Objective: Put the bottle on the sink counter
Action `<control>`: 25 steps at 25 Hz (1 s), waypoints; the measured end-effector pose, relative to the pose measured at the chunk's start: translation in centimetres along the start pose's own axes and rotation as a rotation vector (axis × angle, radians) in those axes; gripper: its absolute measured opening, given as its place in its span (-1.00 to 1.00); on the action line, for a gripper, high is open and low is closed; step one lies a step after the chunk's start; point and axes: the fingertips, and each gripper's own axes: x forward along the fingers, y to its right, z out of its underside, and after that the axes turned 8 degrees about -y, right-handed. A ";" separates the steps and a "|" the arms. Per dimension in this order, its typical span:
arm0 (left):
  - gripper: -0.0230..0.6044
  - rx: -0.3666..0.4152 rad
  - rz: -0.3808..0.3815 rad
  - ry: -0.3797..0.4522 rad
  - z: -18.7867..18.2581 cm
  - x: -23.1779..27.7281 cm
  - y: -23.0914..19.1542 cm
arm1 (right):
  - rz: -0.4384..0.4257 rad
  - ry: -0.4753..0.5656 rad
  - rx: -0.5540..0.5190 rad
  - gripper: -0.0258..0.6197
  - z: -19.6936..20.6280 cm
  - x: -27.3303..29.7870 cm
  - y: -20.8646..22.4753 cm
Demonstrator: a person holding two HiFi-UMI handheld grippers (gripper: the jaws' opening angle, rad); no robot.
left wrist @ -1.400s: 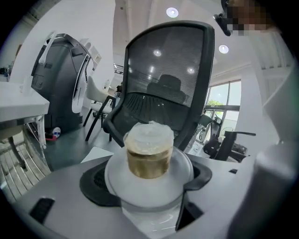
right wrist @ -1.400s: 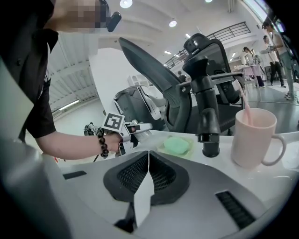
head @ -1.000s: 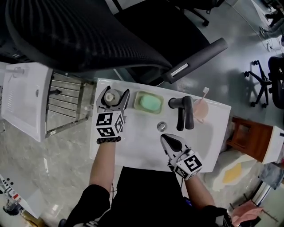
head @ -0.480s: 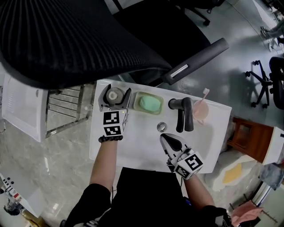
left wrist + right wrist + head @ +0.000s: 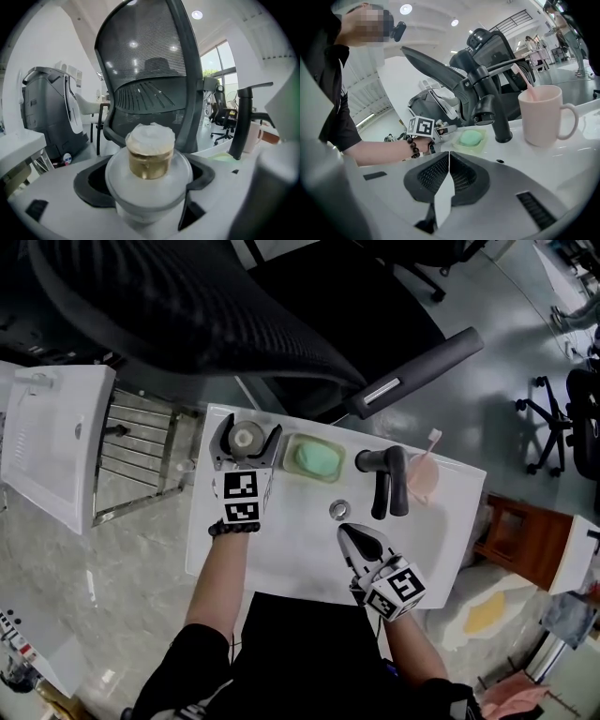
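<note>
The left tongs (image 5: 248, 432) are being spread around the bottle (image 5: 149, 159), set on the counter (image 5: 291, 554) beside the soap dish (image 5: 314, 458), so the task is judged nearly done. The right tongs (image 5: 350, 533) are pressed together.

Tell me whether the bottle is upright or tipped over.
Upright. The bottle stands on the sink counter, gold neck and white cap pointing straight up, between the left gripper's opening jaws.

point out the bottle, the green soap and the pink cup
bottle (image 5: 150, 161), left gripper view, on its gold collar
green soap (image 5: 316, 459), head view, on the top of the bar
pink cup (image 5: 541, 115), right gripper view, on its outer wall
</note>
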 end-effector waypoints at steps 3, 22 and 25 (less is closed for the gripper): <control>0.37 -0.063 0.052 0.003 0.0 -0.5 0.0 | -0.001 0.005 0.000 -0.82 0.0 -0.2 -0.2; 0.30 -0.139 0.101 0.134 -1.2 -14.0 -1.3 | 0.068 0.206 -0.178 -0.82 -5.8 -1.8 -3.7; 0.05 -0.150 0.077 0.198 -2.0 -16.8 -1.7 | 0.065 0.261 -0.220 -0.82 -7.1 -2.6 -5.5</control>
